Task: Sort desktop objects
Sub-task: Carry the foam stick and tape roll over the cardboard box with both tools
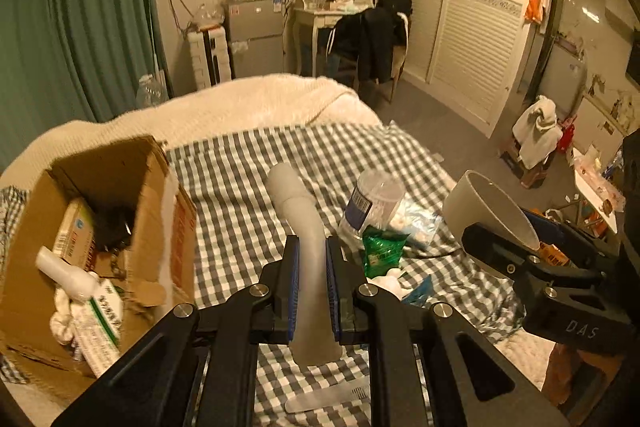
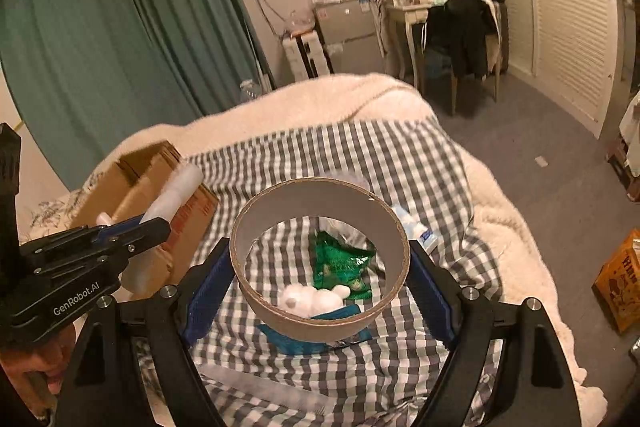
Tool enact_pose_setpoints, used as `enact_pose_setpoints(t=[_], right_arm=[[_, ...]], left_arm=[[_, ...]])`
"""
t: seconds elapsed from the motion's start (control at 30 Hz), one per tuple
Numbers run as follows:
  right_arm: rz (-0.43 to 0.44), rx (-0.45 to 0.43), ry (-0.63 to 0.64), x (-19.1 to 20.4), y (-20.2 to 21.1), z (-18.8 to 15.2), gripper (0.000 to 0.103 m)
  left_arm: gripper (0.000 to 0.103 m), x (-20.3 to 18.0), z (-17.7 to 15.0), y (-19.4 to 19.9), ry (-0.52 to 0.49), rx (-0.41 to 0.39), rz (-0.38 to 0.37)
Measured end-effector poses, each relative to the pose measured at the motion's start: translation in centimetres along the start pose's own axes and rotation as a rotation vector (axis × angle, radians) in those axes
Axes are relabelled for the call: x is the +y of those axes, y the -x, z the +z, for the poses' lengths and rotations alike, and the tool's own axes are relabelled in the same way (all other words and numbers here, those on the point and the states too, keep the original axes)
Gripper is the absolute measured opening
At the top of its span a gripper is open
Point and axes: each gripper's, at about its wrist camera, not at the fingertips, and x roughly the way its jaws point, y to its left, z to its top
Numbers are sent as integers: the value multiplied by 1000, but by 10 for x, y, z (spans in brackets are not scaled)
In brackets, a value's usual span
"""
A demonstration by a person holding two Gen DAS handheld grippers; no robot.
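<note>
My left gripper [image 1: 312,247] is shut on a translucent white squeeze tube [image 1: 304,219], which sticks out forward above the checked bedcover [image 1: 248,167]. The same gripper [image 2: 132,233] and tube [image 2: 176,191] show at the left of the right wrist view, near an open cardboard box [image 2: 136,171]. My right gripper [image 2: 320,267] is shut, jaws wide, on a broad cardboard ring [image 2: 320,327] held above the bed. In the left wrist view that ring [image 1: 488,207] is at the right. The box [image 1: 156,187] at the left holds a white bottle [image 1: 68,275] and packets.
On the cover lie a green packet [image 2: 340,263], a white cotton wad [image 2: 308,297], a blue packet [image 2: 304,341], a clear jar [image 1: 372,203] and a pale comb [image 1: 328,397]. A cream blanket [image 1: 248,103] covers the far end of the bed. An orange box [image 2: 620,279] stands on the floor.
</note>
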Motion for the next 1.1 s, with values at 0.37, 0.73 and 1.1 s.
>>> enact_pose_setpoints(t=[0.37, 0.73, 1.1], right_arm=[[-10, -138, 61, 41, 69, 21, 83], [-7, -231, 90, 89, 107, 39, 83], [16, -262, 121, 134, 116, 40, 83]], left_arm=[[12, 7, 11, 70, -5, -117, -11], [12, 33, 18, 132, -2, -234, 4], [12, 61, 11, 168, -11, -298, 39]])
